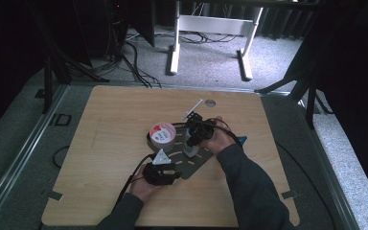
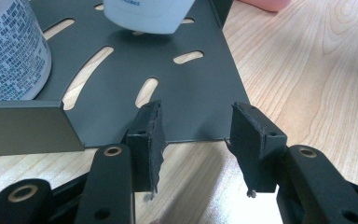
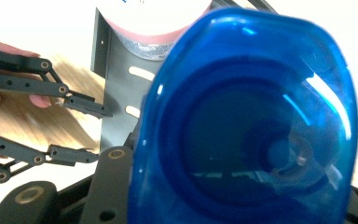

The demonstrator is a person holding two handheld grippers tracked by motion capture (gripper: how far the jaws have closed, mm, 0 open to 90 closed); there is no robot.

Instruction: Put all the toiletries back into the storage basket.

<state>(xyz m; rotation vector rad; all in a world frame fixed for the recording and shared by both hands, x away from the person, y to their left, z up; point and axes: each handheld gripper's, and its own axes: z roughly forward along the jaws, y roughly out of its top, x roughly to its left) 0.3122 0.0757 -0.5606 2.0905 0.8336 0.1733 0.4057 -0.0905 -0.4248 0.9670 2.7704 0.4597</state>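
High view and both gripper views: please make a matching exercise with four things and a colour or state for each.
Things:
1. slotted plate
2. lid held by the right gripper
3. left gripper
4. table

Descriptions:
A. light wood
B. clear blue
C. dark grey metal
D. jaws apart, nothing between them

Pairs: 1-C, 2-B, 3-D, 4-A

High view dim, dark at the edges, table (image 1: 110,143) evenly lit. Right gripper view blown out white behind, blue container (image 3: 247,121) soft and glaring. Left gripper view sharp, top slightly blurred.
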